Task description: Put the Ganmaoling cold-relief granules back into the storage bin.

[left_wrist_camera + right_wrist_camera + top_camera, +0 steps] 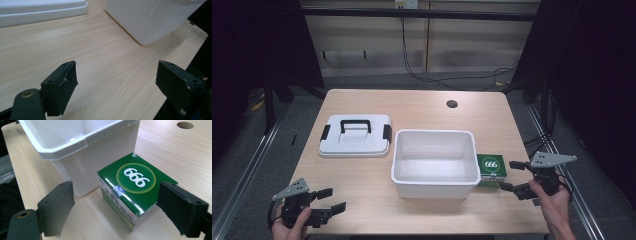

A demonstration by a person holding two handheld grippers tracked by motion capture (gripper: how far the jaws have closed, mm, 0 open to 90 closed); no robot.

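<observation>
Table (pixel 422 102): light wood; round hole (pixel 452 104) near far edge
Bin (pixel 434 162): white, open, centre of table
Lid (pixel 355 135): white, black handle; flat, left of bin
Green box (pixel 491 169): marked "666"; just beside bin's right wall
Left gripper (pixel 331 201): jaws spread, near-left corner; nothing between
Right gripper (pixel 511 175): jaws spread, facing green box; not touching

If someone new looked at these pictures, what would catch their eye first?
Probably the open white tub at mid-table, with the green box marked 666 beside its right wall. Its handled lid lies flat to the left, and the right tongs stand open at the box.
</observation>
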